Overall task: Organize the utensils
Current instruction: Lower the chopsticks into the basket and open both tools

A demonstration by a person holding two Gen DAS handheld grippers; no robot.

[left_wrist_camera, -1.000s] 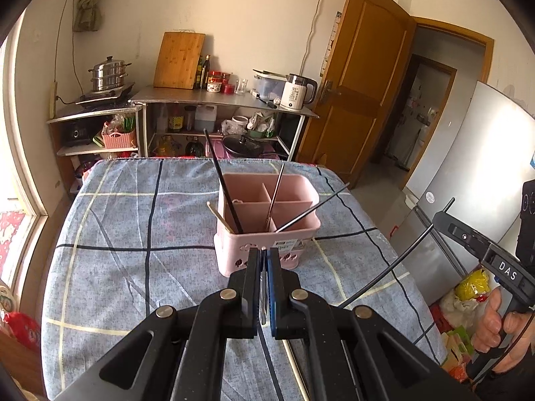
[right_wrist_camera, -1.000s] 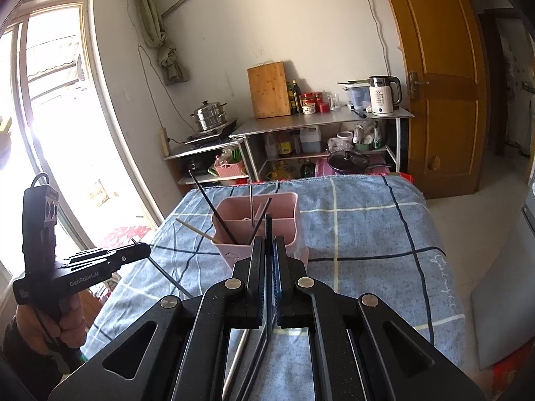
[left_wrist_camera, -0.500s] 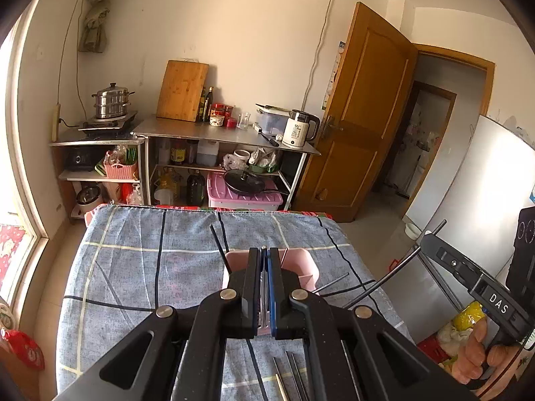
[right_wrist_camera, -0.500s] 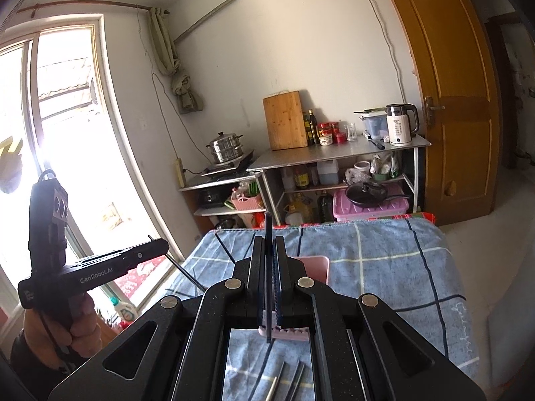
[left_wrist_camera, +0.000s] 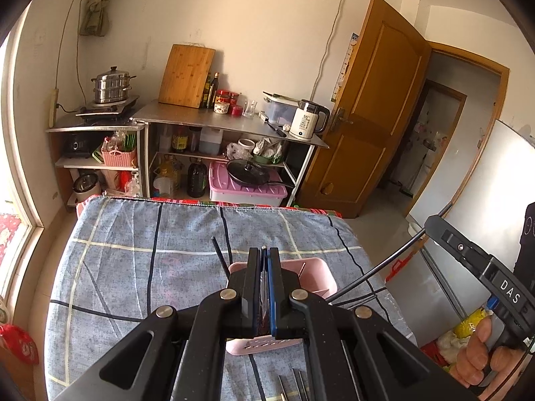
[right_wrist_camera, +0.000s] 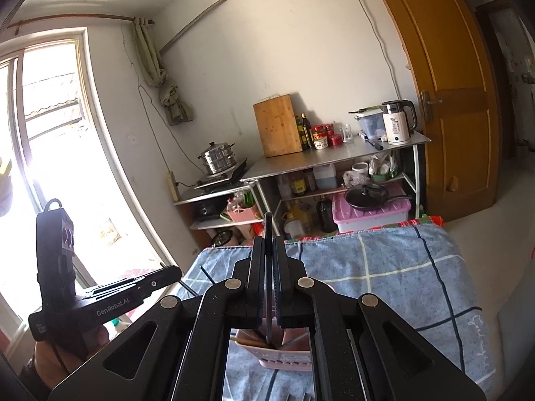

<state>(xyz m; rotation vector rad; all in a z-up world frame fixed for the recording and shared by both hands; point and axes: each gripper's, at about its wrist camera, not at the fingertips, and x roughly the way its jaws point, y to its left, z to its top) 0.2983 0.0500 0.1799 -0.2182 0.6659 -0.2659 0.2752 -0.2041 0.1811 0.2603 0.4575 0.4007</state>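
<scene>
A pink utensil holder [left_wrist_camera: 317, 267] stands on the blue checked table, mostly hidden behind my left gripper [left_wrist_camera: 264, 254]; it also shows below the right gripper [right_wrist_camera: 284, 361]. It holds several chopsticks, one black one [left_wrist_camera: 219, 254] sticking up. My left gripper is shut on a thin metal utensil [left_wrist_camera: 263, 284]. My right gripper [right_wrist_camera: 267, 244] is shut on a dark chopstick [right_wrist_camera: 267, 230] that points up and reaches down into the holder. The same chopstick [left_wrist_camera: 384, 264] slants from the right gripper body in the left wrist view. Loose metal utensils [left_wrist_camera: 294, 384] lie near the table's front.
The blue checked tablecloth [left_wrist_camera: 133, 267] covers the table. Behind it stands a metal shelf [left_wrist_camera: 227, 123] with a kettle, cutting board, pots and bottles. A wooden door [left_wrist_camera: 378, 117] is at right, a window [right_wrist_camera: 50, 167] at left. A white fridge [left_wrist_camera: 485, 200] stands beside the table.
Both grippers have risen and tilted upward, so the holder has dropped low in both views and more of the room shows. Both stay shut on their utensils.
</scene>
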